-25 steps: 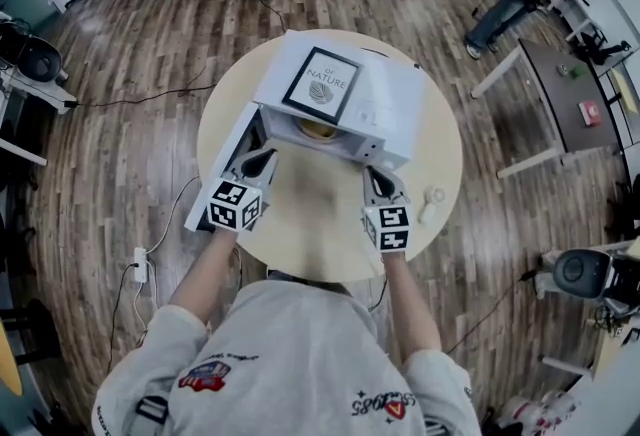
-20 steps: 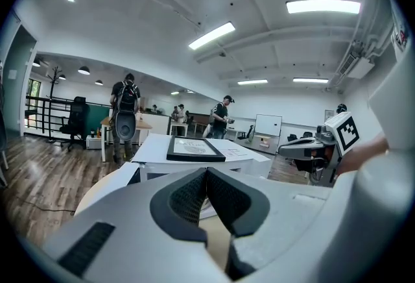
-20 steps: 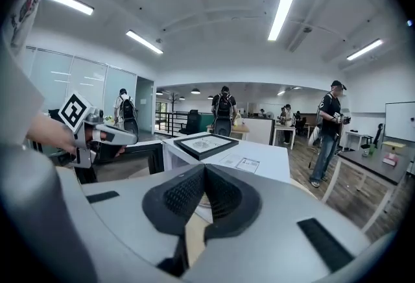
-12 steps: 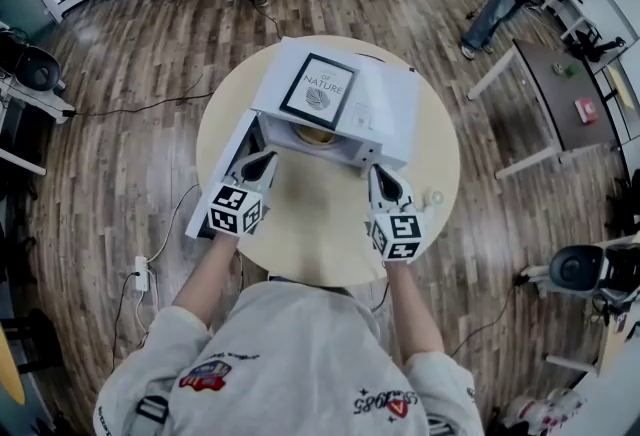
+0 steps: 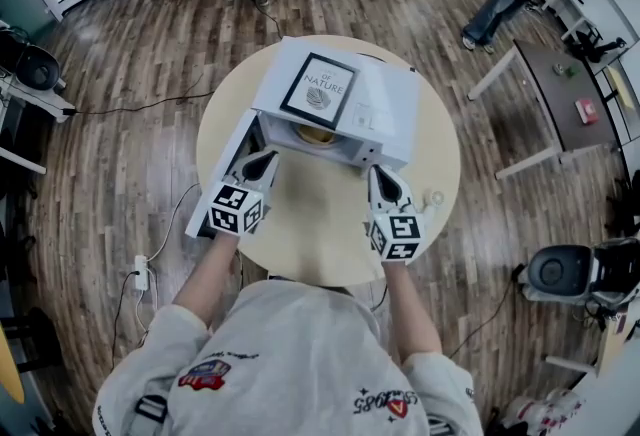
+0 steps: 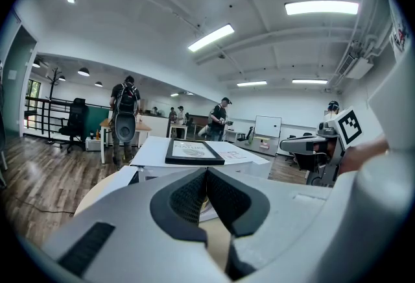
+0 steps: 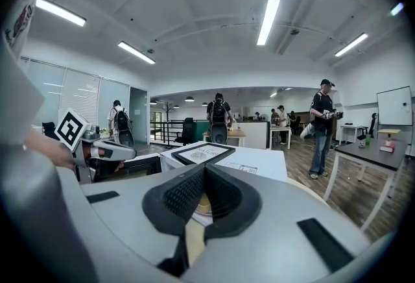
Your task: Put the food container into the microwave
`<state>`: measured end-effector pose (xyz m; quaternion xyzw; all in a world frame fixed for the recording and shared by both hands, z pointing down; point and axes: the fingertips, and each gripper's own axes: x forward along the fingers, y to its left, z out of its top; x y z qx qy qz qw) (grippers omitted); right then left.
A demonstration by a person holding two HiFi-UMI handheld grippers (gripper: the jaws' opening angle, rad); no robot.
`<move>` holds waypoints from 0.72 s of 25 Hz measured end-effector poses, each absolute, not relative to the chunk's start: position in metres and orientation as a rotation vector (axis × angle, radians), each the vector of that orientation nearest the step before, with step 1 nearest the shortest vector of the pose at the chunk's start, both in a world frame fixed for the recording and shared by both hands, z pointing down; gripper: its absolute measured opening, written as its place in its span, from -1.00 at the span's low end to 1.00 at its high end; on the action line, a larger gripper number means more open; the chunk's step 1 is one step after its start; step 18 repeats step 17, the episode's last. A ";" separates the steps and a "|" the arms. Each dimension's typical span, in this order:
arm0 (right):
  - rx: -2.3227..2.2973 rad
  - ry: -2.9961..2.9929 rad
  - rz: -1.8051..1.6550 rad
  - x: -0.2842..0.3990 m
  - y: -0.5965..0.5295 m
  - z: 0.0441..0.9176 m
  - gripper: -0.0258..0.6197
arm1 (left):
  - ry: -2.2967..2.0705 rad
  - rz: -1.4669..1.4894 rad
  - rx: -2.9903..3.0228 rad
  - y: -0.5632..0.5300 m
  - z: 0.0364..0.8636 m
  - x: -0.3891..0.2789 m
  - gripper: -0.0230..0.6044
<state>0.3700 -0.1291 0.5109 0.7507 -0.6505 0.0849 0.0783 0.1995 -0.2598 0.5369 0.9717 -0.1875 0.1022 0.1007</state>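
Since a second ago your right gripper [image 5: 381,174] has lifted and rolled a little, its marker cube now sitting nearer you, and it has held still over the last half second; the left gripper [image 5: 262,157] has not shifted. On the left, the door [image 5: 226,152] hangs open toward you, and your left gripper hovers above its inner face with jaws pressed together and nothing between them. In the middle, the container [image 5: 317,132] already sits inside the microwave [image 5: 385,109], showing just behind the front lip of the cavity, so the placing looks done. A framed print [image 5: 320,89] lies flat on the microwave's top. On the right, your right gripper hangs just off the front right corner of the microwave, jaws likewise closed and empty, with a small white thing [image 5: 433,196] on the table [image 5: 310,224] just beside it. Trouble from here would come mostly from the door: if you swing it shut and the container sits too far forward, the door could strike it and tip or spill it. Pushing hard with closed jaws could also slide the whole microwave and shift the print. Sweeping your right gripper outward could knock the small white thing off the table's edge.
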 end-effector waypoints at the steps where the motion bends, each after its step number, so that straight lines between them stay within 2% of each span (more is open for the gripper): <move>1: 2.249 -1.947 0.257 0.370 -0.128 0.512 -0.91 | -0.554 0.302 2.871 -0.259 0.538 0.199 -0.91; 18: 2.247 -1.959 0.272 0.373 -0.135 0.509 -0.91 | -0.554 0.315 2.869 -0.262 0.534 0.204 -0.91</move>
